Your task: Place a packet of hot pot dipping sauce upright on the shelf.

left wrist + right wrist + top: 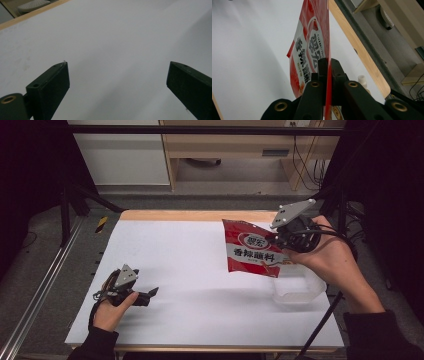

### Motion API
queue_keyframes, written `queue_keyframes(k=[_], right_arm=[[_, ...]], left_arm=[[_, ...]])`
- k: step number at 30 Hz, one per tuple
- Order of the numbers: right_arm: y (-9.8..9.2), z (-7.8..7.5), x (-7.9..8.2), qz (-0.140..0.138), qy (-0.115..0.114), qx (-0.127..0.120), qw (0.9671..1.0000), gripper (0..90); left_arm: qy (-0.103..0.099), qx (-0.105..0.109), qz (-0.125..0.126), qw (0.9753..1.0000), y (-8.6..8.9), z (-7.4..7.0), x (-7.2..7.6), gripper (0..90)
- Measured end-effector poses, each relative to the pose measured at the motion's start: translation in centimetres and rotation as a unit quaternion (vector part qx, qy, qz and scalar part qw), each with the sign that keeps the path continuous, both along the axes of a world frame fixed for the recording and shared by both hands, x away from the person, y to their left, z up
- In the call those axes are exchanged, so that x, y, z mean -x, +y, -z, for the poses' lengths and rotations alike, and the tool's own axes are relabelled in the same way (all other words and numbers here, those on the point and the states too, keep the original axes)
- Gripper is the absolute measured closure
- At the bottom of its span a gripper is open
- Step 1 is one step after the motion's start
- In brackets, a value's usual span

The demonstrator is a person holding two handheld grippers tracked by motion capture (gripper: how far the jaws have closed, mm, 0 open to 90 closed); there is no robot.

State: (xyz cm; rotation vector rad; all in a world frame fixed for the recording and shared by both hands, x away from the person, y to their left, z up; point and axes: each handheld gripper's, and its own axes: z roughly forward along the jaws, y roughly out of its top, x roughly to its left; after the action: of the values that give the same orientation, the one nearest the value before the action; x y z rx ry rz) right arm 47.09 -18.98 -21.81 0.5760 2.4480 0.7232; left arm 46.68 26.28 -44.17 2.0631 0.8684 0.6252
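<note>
Red seasoning packet (251, 251), which I pinch by its edge in my right gripper (278, 236) above the clear container (300, 287), hangs clear for emptying; left gripper (150, 294) rests agape.

One red packet (250, 249), one clear plastic container (299, 290), two grippers.

Lab-like recording booth, white-topped table (190, 270), black metal frame (200, 130), dark curtains, trailing cables (305, 165) behind
</note>
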Motion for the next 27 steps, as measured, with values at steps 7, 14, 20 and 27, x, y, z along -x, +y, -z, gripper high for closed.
queue_keyframes(k=[7,14,20,27], right_arm=[[-1.3,-0.6,0.0,0.016,-0.004,-0.001,0.9999,89.7],[-2.8,-1.0,0.0,0.030,-0.004,-0.004,0.9995,89.7],[-3.9,-1.3,0.1,0.039,0.000,-0.003,0.9992,89.7],[-5.2,-1.1,0.0,0.052,0.006,0.004,0.9986,89.6]], left_arm=[[0.000,0.004,-0.001,1.0000,0.1,0.0,0.0,4.7],[0.002,0.004,-0.003,1.0000,0.2,0.0,-0.1,4.7],[0.001,0.003,-0.001,1.0000,0.2,0.0,-0.1,4.7],[0.002,0.006,-0.002,1.0000,0.2,0.0,-0.1,4.7]])
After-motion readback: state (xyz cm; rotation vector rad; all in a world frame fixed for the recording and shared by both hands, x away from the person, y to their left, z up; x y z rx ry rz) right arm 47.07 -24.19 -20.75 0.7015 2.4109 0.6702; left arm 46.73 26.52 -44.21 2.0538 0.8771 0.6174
